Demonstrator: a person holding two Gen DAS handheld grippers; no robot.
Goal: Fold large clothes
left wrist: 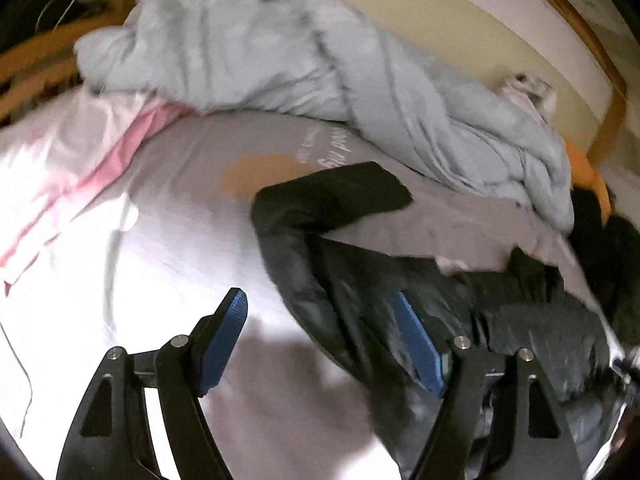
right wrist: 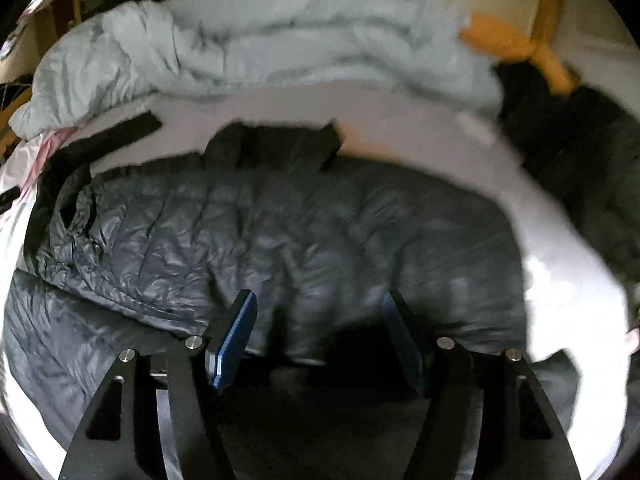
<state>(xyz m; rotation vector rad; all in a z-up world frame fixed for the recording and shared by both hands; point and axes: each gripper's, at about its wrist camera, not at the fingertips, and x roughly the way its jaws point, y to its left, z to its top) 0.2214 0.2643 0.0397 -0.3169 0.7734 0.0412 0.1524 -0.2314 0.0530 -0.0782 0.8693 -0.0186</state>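
Dark puffer jacket (right wrist: 280,232) lies spread flat on the bed (left wrist: 120,248), in front of the bunched light-blue duvet (right wrist: 280,52). Right tool (right wrist: 320,336) spread, nothing pinched, hovering over the jacket's near edge. Left tool (left wrist: 324,344) also spread and empty, one finger over bare sheet beside the jacket's sleeve.

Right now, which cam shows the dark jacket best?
Right wrist: the jacket lies spread across the frame, collar and quilting visible. The left wrist shows only a blurred sleeve and part of the body at its right edge.
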